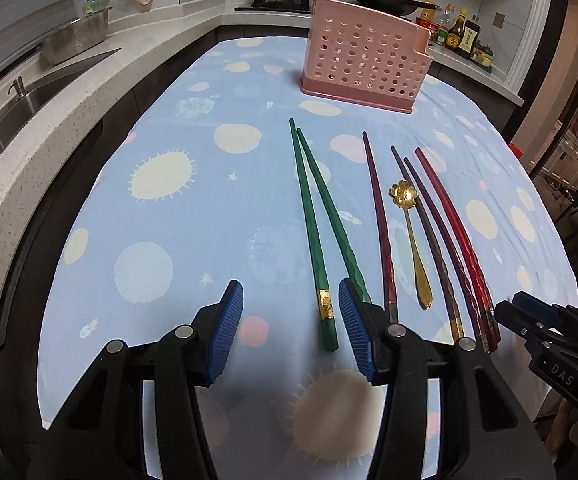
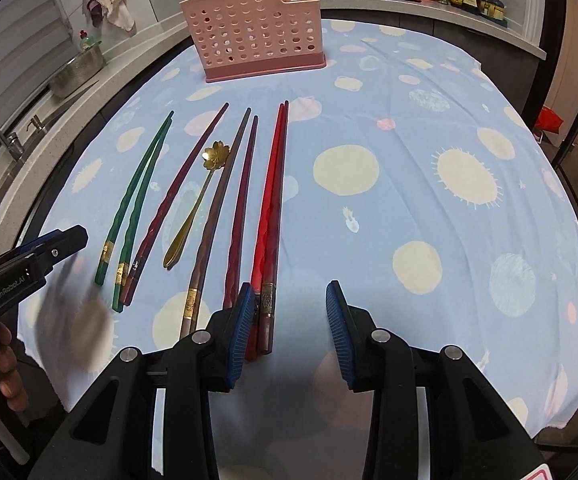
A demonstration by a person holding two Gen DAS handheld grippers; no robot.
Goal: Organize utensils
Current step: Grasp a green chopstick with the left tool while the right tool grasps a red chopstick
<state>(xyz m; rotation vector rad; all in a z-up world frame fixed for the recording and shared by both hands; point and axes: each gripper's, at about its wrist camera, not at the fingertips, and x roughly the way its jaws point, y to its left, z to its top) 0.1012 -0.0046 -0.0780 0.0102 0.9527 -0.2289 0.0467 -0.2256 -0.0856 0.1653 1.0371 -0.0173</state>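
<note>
The pink perforated utensil holder (image 1: pixel 365 56) stands upright on the blue spotted tablecloth (image 1: pixel 161 220), well ahead of both sets of fingers. One red stick pokes out the top of it at the back; can't tell what it is, and nothing else inside shows through the holes.

All the utensils lie loose on the cloth, none in the holder yet. The left gripper (image 1: pixel 291 322) has its fingers parted with nothing clamped. One green chopstick's (image 1: pixel 309 232) gold-banded end sits between them, close to the right-hand pad. The second green chopstick (image 1: pixel 329 216) runs under that pad, so its end is hidden.

The right gripper (image 2: pixel 289 320) is also parted and gripping nothing. The red chopstick pair (image 2: pixel 269 216) has its butt ends just inside the left-hand pad, which hides part of them; whether the pad touches them is hard to say.

Between the two grippers are a dark red chopstick (image 2: pixel 177 192), a gold flower-bowl spoon (image 2: pixel 197 204) and two purple chopsticks (image 2: pixel 229 200). Their near ends get cut off by the left gripper's frame in its own view.

A person's fingertips (image 2: pixel 7 372) wrap the left gripper's handle at the edge of the right view, partly cut off.
</note>
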